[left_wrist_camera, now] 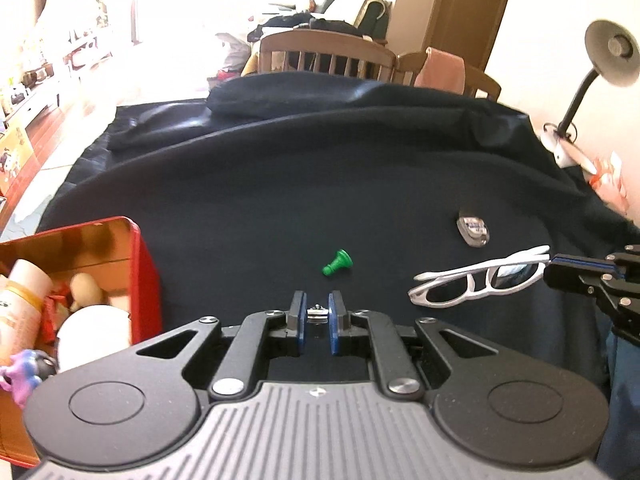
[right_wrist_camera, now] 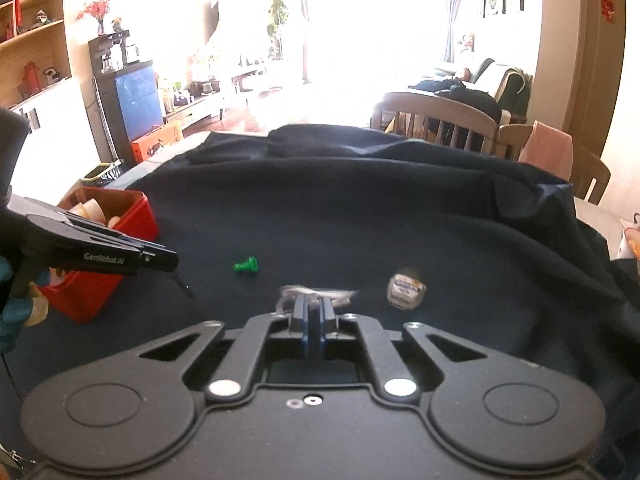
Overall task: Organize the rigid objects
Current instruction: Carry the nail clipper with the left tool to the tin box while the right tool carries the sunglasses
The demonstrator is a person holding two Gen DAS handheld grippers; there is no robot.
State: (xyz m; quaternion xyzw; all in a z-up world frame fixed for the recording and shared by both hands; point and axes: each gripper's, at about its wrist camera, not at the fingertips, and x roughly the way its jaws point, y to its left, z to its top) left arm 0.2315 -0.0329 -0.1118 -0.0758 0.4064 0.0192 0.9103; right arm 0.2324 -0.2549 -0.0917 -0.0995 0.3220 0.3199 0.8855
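Note:
My left gripper [left_wrist_camera: 317,316] is shut on a small silver metal piece [left_wrist_camera: 317,313] just above the dark cloth. My right gripper [right_wrist_camera: 313,307] is shut on white-framed glasses [left_wrist_camera: 476,282], held off the table at the right; in the right wrist view the glasses [right_wrist_camera: 340,295] are a blur at the fingertips. A green chess pawn [left_wrist_camera: 337,262] lies on its side on the cloth ahead of the left gripper, and also shows in the right wrist view [right_wrist_camera: 245,265]. A red box [left_wrist_camera: 138,264] holding several items stands at the left.
A small clear packet [left_wrist_camera: 473,231] lies on the cloth at the right, also in the right wrist view [right_wrist_camera: 405,289]. A dark cloth [left_wrist_camera: 304,184] covers the table, bunched at the back. Wooden chairs [left_wrist_camera: 326,54] stand behind. A desk lamp [left_wrist_camera: 600,64] is at the far right.

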